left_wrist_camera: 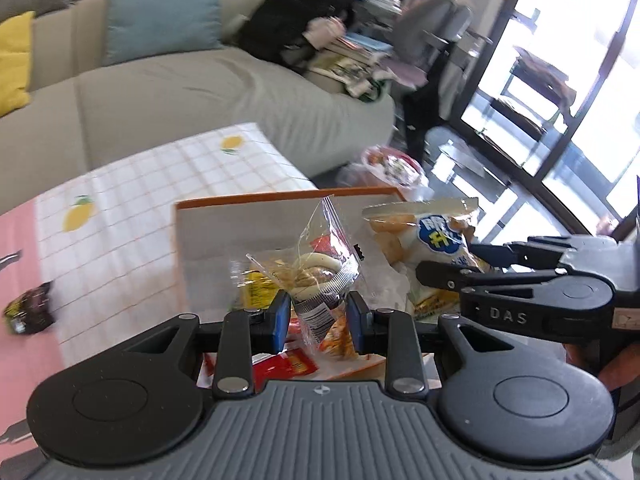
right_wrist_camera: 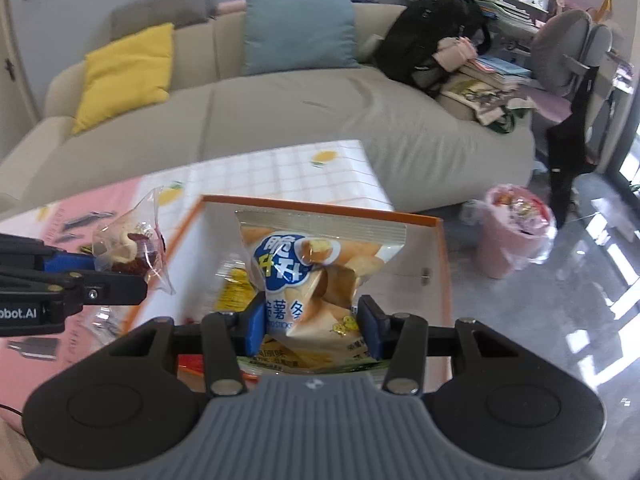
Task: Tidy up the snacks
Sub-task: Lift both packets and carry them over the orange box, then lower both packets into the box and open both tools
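Both hands are loaded over the orange-rimmed box (right_wrist_camera: pixel 434 222): the left gripper (left_wrist_camera: pixel 319 316) has its blue pads pinching a clear-wrapped pastry packet (left_wrist_camera: pixel 310 276) by its lower end, and the right gripper (right_wrist_camera: pixel 311 320) is clamped on the waist of a potato-stick bag (right_wrist_camera: pixel 316 276), jaws pressed into its sides. The box sits on the lemon-print tablecloth (left_wrist_camera: pixel 160 168), with a yellow packet (right_wrist_camera: pixel 232 288) and red wrappers (left_wrist_camera: pixel 288 364) already inside. To place these well, I'd judge each packet should come low over a bare patch of the box floor before the jaws part, so the light, puffy bags do not bounce out. From the right wrist view the far rim runs from 11 to 1 o'clock and the box's right wall hangs close to the table edge at 3 o'clock, with bare floor and a pink waste bin (right_wrist_camera: pixel 516 240) beyond, so drifting that way is risky. The left gripper crowds in at 9 o'clock; open room lies toward 12. A dark snack packet (left_wrist_camera: pixel 30 312) waits on the cloth, well apart.
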Available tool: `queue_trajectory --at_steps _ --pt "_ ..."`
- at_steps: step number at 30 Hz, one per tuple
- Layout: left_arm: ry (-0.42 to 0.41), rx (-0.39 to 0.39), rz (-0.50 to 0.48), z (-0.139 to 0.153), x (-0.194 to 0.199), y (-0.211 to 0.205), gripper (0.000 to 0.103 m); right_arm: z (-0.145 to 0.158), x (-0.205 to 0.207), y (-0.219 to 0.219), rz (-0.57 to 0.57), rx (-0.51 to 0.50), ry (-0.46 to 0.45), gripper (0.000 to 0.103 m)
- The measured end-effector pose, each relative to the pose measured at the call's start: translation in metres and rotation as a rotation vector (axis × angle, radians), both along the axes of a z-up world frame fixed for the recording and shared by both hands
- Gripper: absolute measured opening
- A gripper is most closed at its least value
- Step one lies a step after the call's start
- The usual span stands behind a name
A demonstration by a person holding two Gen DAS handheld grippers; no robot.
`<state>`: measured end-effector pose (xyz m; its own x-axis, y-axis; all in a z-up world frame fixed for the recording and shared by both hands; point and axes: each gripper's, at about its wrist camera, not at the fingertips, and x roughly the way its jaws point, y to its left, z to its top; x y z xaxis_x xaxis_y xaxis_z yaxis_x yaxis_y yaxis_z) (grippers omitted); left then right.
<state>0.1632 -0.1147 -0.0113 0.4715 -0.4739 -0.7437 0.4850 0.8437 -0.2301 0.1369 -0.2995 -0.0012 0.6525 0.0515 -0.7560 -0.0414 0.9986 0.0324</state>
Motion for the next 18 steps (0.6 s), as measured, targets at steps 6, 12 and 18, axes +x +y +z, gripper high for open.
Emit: queue_trajectory --at_steps 6,12,18 --pt "0.057 0.015 -0.058 -0.026 0.023 -0.031 0.033 -0.021 0.026 -0.023 -0.017 -0.068 0.078 0.046" --pt "0.099 0.042 -0.09 -0.052 0.041 -0.054 0.033 -0.048 0.045 -0.029 -0.01 -0.182 0.147 0.047" --pt "0.141 0.073 -0.101 -0.073 0.053 -0.065 0.033 -0.065 0.059 -0.024 0.044 -0.276 0.167 0.047"
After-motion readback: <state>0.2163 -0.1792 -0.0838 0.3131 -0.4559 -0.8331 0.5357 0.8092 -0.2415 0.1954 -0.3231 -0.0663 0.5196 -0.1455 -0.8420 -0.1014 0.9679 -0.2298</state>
